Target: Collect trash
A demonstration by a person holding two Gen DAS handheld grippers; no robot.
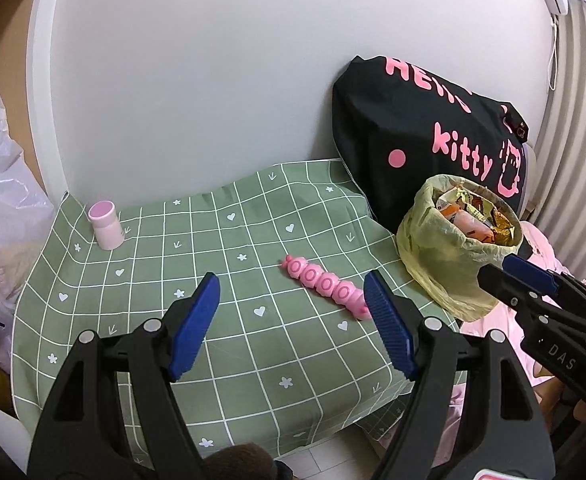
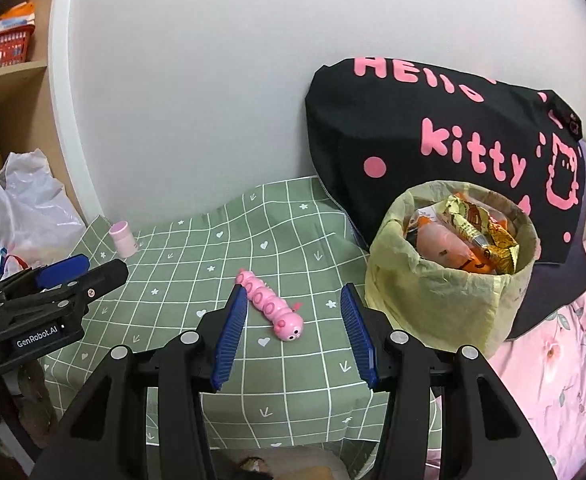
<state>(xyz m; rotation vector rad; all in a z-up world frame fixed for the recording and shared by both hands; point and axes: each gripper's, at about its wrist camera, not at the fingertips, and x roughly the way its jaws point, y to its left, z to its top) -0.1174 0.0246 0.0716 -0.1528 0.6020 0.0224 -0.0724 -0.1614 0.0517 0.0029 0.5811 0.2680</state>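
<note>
My bin (image 2: 433, 304) — lined with a yellow bag — held crumpled wrappers (image 2: 479, 238); shiny gold and orange; my left gripper (image 1: 293, 308) and right gripper (image 2: 293, 320) gaped empty.

Black tool (image 1: 291, 294), ribbed blue pads (image 2: 229, 338)

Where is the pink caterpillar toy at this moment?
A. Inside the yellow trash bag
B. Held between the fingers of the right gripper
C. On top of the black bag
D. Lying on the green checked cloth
D: the pink caterpillar toy lies flat on the green checked cloth, beside the yellow trash bag; the right gripper is open and does not touch it.
</note>
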